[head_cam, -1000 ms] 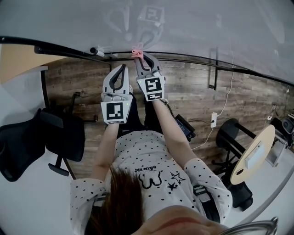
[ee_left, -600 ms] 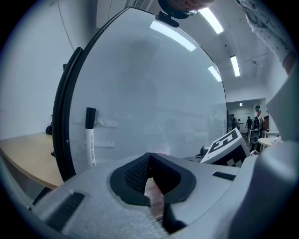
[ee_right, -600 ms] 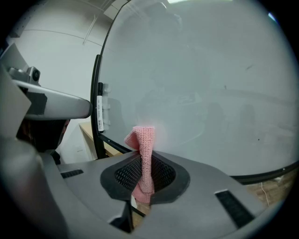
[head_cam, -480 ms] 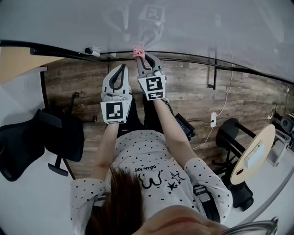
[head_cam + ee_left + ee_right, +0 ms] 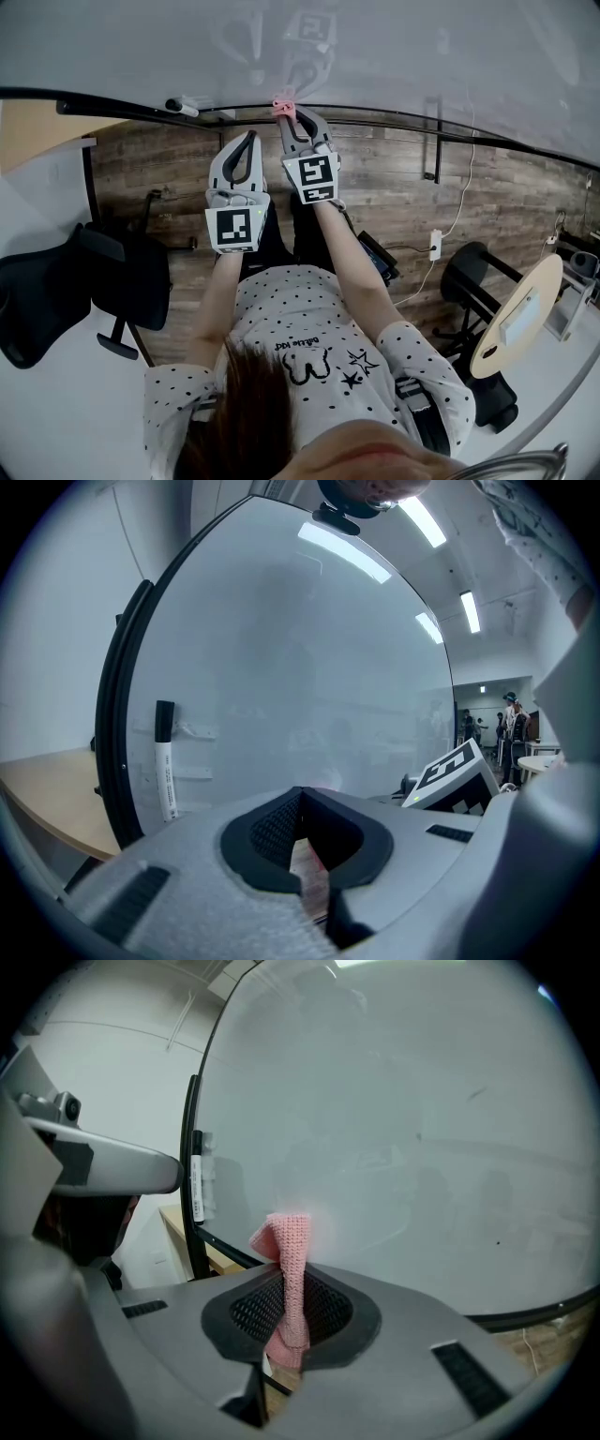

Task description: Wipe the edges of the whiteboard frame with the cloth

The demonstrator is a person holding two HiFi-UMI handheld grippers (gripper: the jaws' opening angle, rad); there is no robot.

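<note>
The whiteboard [image 5: 394, 56] fills the top of the head view, its black frame [image 5: 394, 122] running along the lower edge. My right gripper [image 5: 286, 117] is shut on a pink knitted cloth [image 5: 280, 105], whose tip touches that lower frame edge. In the right gripper view the cloth [image 5: 292, 1237] sticks up from the right gripper [image 5: 287, 1283], close to the board's lower left corner of frame [image 5: 192, 1185]. My left gripper [image 5: 249, 139] hangs just left of it, below the frame, shut and holding nothing. In its own view the left gripper [image 5: 298, 794] faces the board, the frame [image 5: 117, 714] at left.
A black-capped marker [image 5: 180, 105] hangs on the board near the left frame, also seen as a marker [image 5: 165, 761] in the left gripper view. On the wooden floor stand a black office chair [image 5: 56, 291], a black stool [image 5: 469, 277] and a round table [image 5: 516, 314].
The marker has drifted left in the head view, so the right gripper with the cloth sits slightly farther right along the lower frame. The left gripper has held still.
</note>
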